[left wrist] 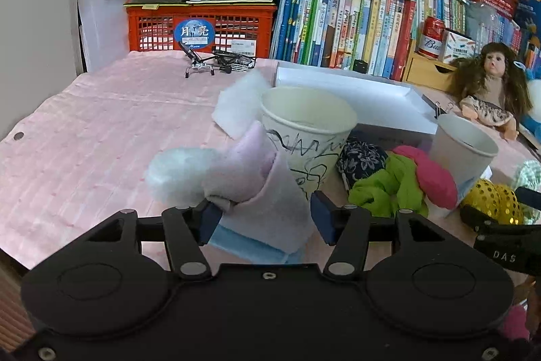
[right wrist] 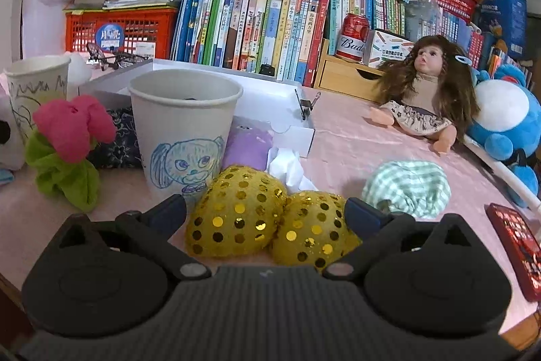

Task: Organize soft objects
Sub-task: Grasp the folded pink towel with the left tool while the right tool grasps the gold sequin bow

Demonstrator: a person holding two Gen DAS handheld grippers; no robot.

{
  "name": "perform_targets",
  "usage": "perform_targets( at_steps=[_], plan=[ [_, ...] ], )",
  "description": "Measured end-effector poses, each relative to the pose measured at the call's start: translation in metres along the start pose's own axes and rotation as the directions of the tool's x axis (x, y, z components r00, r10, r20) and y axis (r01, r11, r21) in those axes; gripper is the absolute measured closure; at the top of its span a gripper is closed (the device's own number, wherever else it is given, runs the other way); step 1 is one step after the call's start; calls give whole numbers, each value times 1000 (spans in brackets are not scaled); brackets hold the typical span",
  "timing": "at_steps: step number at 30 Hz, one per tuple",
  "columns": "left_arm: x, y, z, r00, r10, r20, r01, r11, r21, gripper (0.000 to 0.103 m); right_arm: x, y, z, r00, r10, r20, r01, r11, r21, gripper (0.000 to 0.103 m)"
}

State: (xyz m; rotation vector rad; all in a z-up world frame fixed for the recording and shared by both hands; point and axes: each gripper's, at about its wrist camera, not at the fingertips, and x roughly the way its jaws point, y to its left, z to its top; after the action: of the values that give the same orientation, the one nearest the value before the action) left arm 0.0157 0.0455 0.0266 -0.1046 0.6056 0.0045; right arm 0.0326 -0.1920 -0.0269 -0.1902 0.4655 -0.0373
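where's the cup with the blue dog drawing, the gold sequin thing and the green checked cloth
cup with the blue dog drawing point(right wrist: 184, 124), right wrist view, bare front wall
gold sequin thing point(right wrist: 236, 212), right wrist view, left lobe
green checked cloth point(right wrist: 409, 185), right wrist view, top of bundle

Not much readable here tbh. The red can point(right wrist: 352, 38) on the little wooden drawer box point(right wrist: 348, 75) says "Bud" in white script, rest wraps out of sight. Round blue sticker point(left wrist: 194, 33) on the red crate point(left wrist: 203, 26) has "月亮" and "Moon". Black piece point(left wrist: 507, 251) at the left view's right edge reads "DAS". Book spines too small.
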Motion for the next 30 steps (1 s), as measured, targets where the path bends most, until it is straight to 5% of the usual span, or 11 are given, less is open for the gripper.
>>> perform_targets(
  at_steps=[7, 12, 26, 28, 30],
  plan=[
    [5, 3, 1, 1000, 11, 7, -11, 1000, -29, 73, 12, 1, -1, 1000, 0, -15, 0, 999, -52, 0],
    [3, 8, 3, 1000, -7, 6, 8, 999, -54, 80, 17, -5, -3, 1000, 8, -29, -10, 999, -40, 0],
    [-22, 0, 6, 998, -36, 49, 36, 999, 4, 83, -8, -13, 9, 999, 37, 27, -38, 999, 28, 46],
    [-26, 0, 8, 998, -41, 58, 40, 999, 3, 83, -12, -15, 12, 998, 48, 36, -50, 998, 49, 64],
    [-30, 1, 11, 997, -45, 67, 45, 999, 2, 84, -14, -16, 16, 998, 50, 37, -53, 996, 65, 65]
  ],
)
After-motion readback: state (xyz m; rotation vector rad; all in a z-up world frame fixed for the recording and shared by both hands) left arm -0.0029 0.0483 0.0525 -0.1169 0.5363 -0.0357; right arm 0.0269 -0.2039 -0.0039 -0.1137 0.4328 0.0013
